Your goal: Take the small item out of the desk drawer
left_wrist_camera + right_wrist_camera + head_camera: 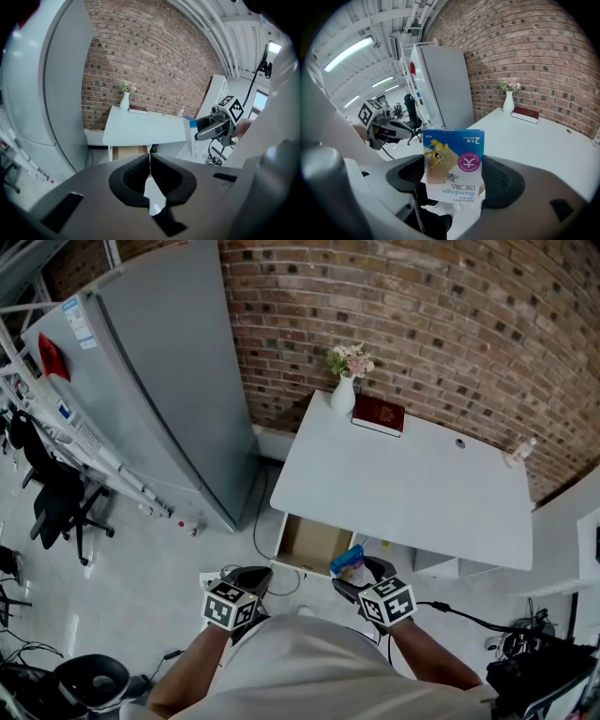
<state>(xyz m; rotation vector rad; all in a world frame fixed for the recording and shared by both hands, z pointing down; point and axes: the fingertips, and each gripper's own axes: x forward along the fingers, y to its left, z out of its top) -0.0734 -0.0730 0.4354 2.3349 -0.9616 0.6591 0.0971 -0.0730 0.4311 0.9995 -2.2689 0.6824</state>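
Note:
A small blue-and-white bandage box (454,164) stands between the jaws of my right gripper (453,177), which is shut on it. In the head view the box (349,564) is held just in front of the white desk (412,493), near the right end of the open drawer (309,544). The drawer's brown inside looks bare. My left gripper (246,583) hovers in front of the drawer's left side with nothing in it. Its jaws (149,161) are shut. From the left gripper view, the right gripper (213,129) and the box (190,137) show at the right.
A tall grey cabinet (159,371) stands left of the desk. On the desk's far edge are a white vase with flowers (344,390), a red book (378,414) and a small bottle (518,452). A black office chair (56,507) and cables are on the floor.

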